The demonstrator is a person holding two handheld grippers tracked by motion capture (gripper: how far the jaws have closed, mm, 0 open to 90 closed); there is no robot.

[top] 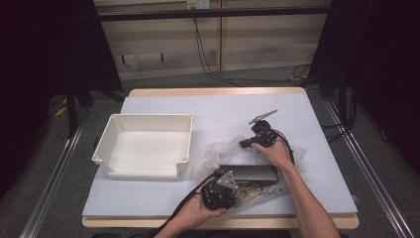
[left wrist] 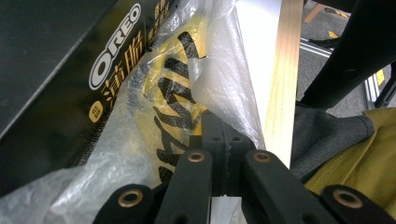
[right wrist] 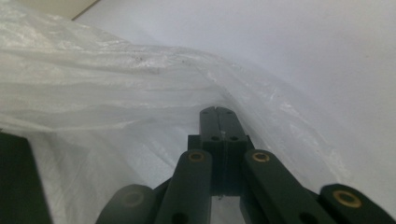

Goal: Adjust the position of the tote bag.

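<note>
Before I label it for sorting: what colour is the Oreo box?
Black, with white Oreo lettering; the box shows best in the left gripper view.

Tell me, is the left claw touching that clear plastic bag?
Touching: the left gripper view shows the left gripper shut on the plastic bag.

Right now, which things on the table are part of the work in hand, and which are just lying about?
In hand:
- clear plastic bag
- black Oreo box partly in the bag
- left gripper, shut on the bag's plastic
- right gripper, shut, at the bag's film

Lying about:
- white tray, empty, left of the bag
</note>
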